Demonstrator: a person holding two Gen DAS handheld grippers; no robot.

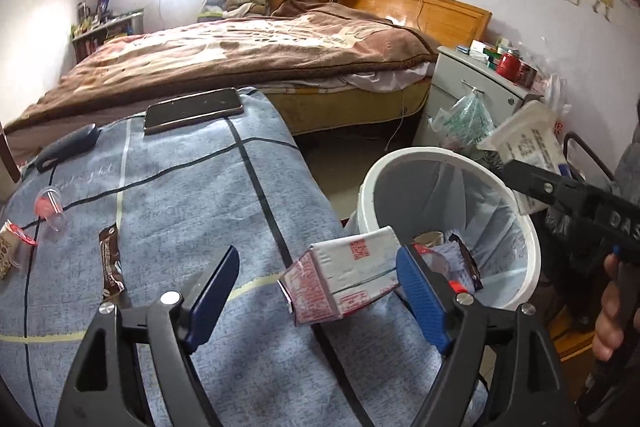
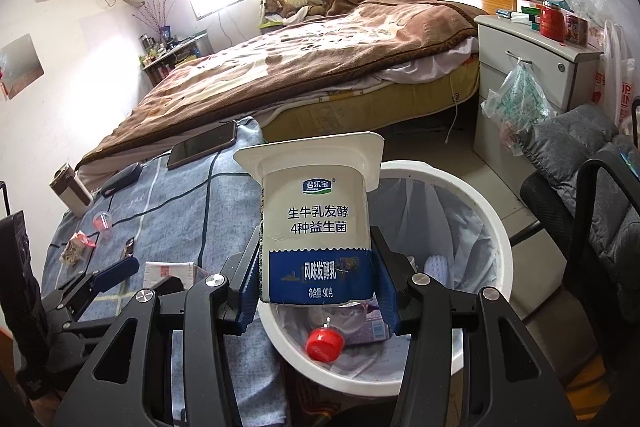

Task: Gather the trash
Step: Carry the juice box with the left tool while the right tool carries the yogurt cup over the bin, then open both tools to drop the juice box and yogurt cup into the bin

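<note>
Right gripper [image 2: 318, 291] clamped on yogurt cup [image 2: 316, 227] over bin [image 2: 496, 227]; left gripper [image 1: 316, 291] spread wide around carton [image 1: 344, 279].

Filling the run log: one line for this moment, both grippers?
left: open around carton | right: shut on yogurt cup, over bin | wrapper, cups on table

White-and-blue yogurt cup [image 2: 318, 227] upright above white lined bin [image 2: 472, 195]; red-printed carton [image 1: 344, 279] tilted beside rim
</note>
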